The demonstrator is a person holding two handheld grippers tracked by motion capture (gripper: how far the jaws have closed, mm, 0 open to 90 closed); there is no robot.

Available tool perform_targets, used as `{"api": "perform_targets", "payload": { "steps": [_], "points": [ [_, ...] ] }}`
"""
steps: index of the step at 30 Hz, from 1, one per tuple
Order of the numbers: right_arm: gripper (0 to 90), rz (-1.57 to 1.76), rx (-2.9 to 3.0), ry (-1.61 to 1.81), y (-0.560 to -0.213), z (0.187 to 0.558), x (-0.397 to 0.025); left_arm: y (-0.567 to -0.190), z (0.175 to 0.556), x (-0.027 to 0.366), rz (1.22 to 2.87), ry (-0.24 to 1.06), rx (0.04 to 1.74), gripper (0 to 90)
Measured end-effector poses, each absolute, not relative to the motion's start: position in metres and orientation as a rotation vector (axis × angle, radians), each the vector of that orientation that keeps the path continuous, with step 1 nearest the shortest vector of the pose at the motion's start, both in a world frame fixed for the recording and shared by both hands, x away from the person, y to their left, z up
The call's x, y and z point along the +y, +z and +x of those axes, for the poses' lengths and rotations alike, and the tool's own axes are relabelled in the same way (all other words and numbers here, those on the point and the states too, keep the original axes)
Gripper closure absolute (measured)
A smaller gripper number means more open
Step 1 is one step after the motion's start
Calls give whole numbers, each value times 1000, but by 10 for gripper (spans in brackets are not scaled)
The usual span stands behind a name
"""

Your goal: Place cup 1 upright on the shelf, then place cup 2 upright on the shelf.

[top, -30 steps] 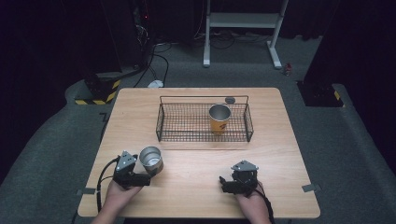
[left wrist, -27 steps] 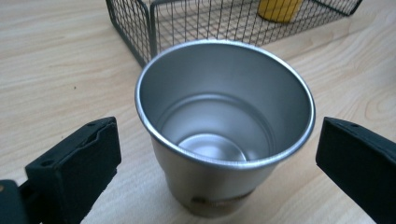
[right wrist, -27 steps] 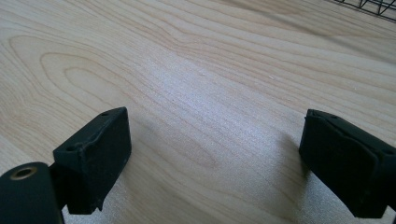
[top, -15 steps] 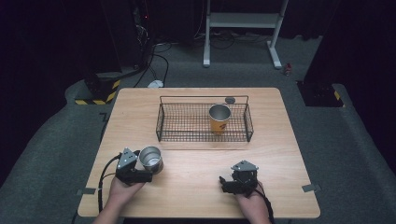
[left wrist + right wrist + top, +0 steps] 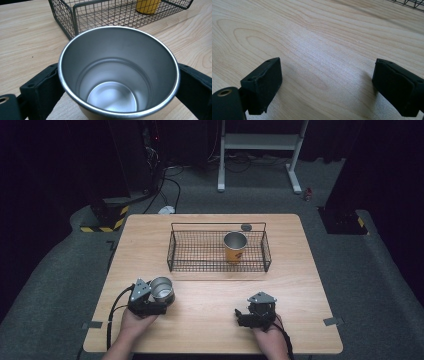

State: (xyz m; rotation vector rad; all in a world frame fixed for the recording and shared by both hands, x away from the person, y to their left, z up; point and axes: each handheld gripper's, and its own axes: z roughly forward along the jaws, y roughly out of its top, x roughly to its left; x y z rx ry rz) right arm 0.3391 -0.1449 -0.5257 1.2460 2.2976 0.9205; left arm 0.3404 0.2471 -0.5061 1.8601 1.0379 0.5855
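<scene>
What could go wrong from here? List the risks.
1. The left gripper clamps the steel cup just under its smooth, tapered rim, so the cup might slip as it is lifted.
2. The basket wall stands between the cup and the basket floor; a low carry could catch it.
3. A yellow cup already stands in the basket, and a careless drop could knock it.

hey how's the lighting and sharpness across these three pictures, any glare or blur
High view: table lit, surroundings dark, slightly soft. Left gripper view: steel cup sharp, soft sheen inside, wire basket behind a little soft. Right gripper view: pale glare on the wood, faint jaw shadows.
</scene>
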Motion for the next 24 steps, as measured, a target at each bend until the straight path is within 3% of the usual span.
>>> {"api": "perform_targets", "payload": {
  "steps": [18,24],
  "points": [
    [92,1247,2299,923,-526,339,-145,-510,340,249,1860,611,1027,182],
    [92,1247,2299,922,-526,339,-145,-511,338,249,1851,623,1032,185]
  ]
}}
